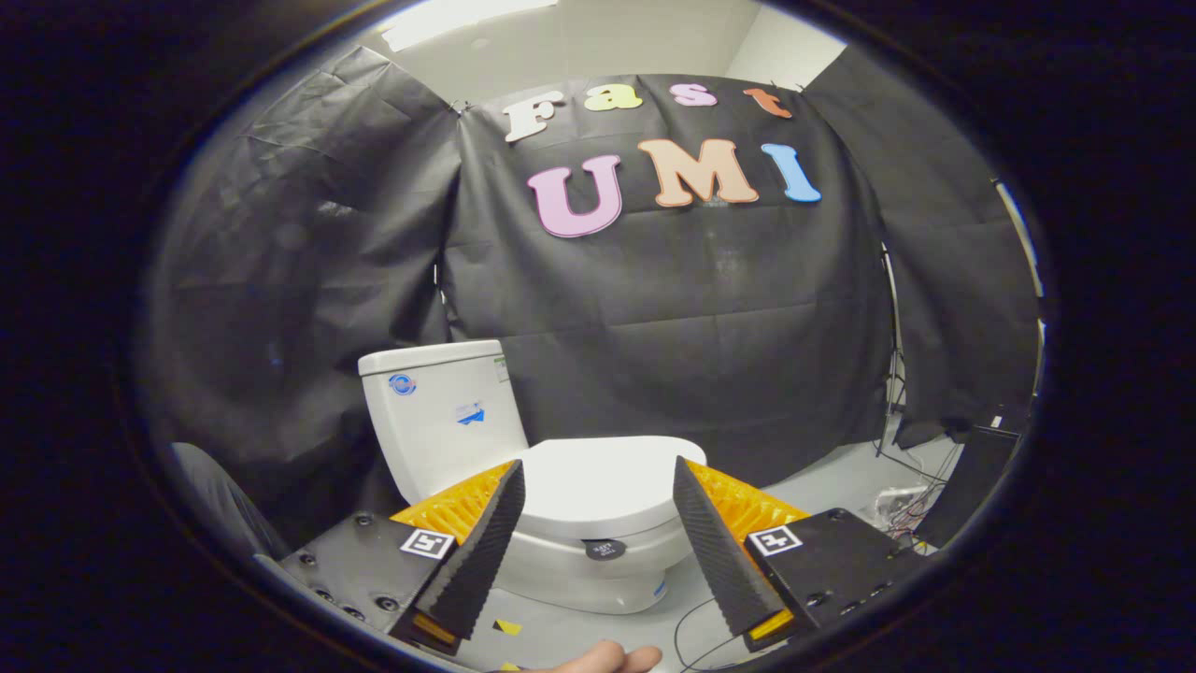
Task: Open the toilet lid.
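A white toilet stands on the floor just ahead of my fingers, against the black cloth wall. Its lid lies flat and closed over the bowl, and the front half of the lid shows between my two fingers. The tank rises behind it, beyond my left finger. My gripper is open, its fingertips spread to either side of the lid and above it, holding nothing. A small dark round sticker sits on the bowl's front rim.
Black cloth walls close in behind and on both sides. Cables and a dark box lie on the grey floor beyond my right finger. A hand shows below the fingers. Small yellow marks lie on the floor.
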Available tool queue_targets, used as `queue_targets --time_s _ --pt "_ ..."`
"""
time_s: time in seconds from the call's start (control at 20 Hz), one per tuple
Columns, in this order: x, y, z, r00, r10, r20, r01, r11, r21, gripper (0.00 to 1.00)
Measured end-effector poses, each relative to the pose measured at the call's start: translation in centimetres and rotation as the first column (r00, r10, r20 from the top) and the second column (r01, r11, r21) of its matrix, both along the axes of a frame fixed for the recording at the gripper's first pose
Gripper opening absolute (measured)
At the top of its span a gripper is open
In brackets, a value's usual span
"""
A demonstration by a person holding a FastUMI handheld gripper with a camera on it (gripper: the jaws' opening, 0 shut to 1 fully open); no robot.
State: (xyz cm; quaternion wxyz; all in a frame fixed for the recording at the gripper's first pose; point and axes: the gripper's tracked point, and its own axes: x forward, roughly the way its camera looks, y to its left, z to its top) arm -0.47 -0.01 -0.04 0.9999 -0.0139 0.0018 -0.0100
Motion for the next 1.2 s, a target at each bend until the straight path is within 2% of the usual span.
queue_targets --time_s 0.2,0.45,0.6,0.8,0.9,1.0,1.2 --pt "0.9 0.2 -0.6 1.0 0.01 -0.004 -0.01 1.0 -0.001 0.99" --pt "3.8 2.2 -2.4 0.997 0.063 -0.039 -0.062 0.998 0.017 0.98" --pt "6.0 3.6 -4.1 0.994 0.1 -0.047 -0.096 0.992 0.076 0.98" --pt "8.0 6.1 -8.9 0.977 0.176 -0.12 -0.156 0.975 0.158 0.98" --pt "8.5 5.7 -11.0 0.974 0.176 -0.144 -0.143 0.967 0.21 0.99" --pt "8.9 4.3 -12.5 0.978 0.145 -0.147 -0.1 0.956 0.277 0.99" --pt "9.9 1.9 -13.2 0.991 0.083 -0.103 -0.034 0.91 0.413 0.98"
